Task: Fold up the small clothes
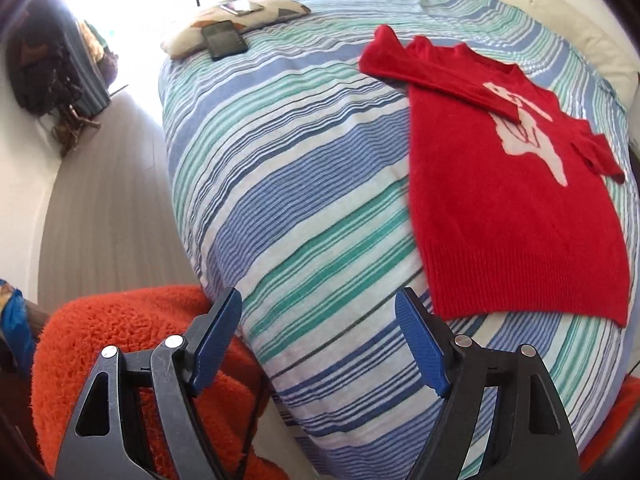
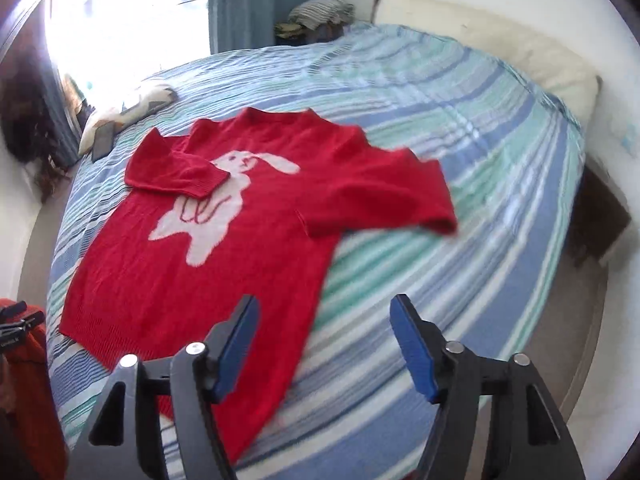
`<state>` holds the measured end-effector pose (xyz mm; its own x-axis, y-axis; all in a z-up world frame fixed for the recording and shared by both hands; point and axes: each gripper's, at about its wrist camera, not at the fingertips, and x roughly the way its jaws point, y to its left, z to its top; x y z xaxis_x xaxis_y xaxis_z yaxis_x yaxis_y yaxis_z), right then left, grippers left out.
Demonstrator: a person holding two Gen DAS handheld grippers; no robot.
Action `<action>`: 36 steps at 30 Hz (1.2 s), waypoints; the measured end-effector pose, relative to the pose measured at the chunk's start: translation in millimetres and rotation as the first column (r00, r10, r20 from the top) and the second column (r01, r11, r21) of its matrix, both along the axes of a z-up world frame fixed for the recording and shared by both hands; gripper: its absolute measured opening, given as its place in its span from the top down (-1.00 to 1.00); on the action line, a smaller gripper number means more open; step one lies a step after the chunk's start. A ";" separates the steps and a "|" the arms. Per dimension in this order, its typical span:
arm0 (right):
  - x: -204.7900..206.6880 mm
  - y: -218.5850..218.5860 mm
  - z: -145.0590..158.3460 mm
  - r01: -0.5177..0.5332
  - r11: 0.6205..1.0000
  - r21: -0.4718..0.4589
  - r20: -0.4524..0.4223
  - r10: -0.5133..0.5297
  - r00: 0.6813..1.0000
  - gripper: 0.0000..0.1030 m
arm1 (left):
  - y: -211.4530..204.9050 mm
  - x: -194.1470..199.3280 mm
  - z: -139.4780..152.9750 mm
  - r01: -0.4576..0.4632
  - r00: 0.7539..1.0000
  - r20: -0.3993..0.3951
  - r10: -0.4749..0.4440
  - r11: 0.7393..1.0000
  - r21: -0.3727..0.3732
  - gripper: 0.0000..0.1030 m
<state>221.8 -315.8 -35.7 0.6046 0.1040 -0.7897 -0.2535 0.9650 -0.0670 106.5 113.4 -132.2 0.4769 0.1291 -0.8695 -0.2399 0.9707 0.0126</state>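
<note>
A small red knitted sweater (image 2: 168, 272) with a white rabbit on its front lies flat on the striped bedspread (image 2: 460, 160). One sleeve is folded across the chest; the other sleeve (image 2: 380, 200) sticks out sideways. In the left wrist view the sweater (image 1: 500, 208) lies up and to the right. My left gripper (image 1: 320, 304) hangs open over the bed's near edge, left of the hem, with nothing between its blue pads. My right gripper (image 2: 324, 312) is open above the bedspread by the sweater's hem corner, holding nothing.
A patterned pillow (image 1: 224, 28) with a dark phone-like slab (image 1: 224, 40) lies at the far end of the bed. An orange fluffy cloth (image 1: 120, 340) sits below the near edge. A cream headboard cushion (image 2: 500, 48) and wood floor (image 1: 112, 200) flank the bed.
</note>
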 end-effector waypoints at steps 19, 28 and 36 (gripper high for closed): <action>100.2 -277.6 18.0 0.493 0.843 0.217 0.034 -0.511 0.859 0.91 | 13.8 16.6 -25.3 -0.072 0.994 -0.087 0.072 0.997 0.007 -0.57; 59.7 -369.3 -102.2 0.723 0.582 0.372 -0.266 -0.679 0.684 0.92 | 0.9 20.0 -30.4 -0.054 0.993 -0.105 0.061 0.996 0.064 -0.56; 54.3 -372.6 -182.4 0.842 0.432 0.324 -0.479 -0.693 0.540 0.88 | -0.5 21.1 -33.2 -0.052 0.992 -0.112 0.062 0.995 0.087 -0.57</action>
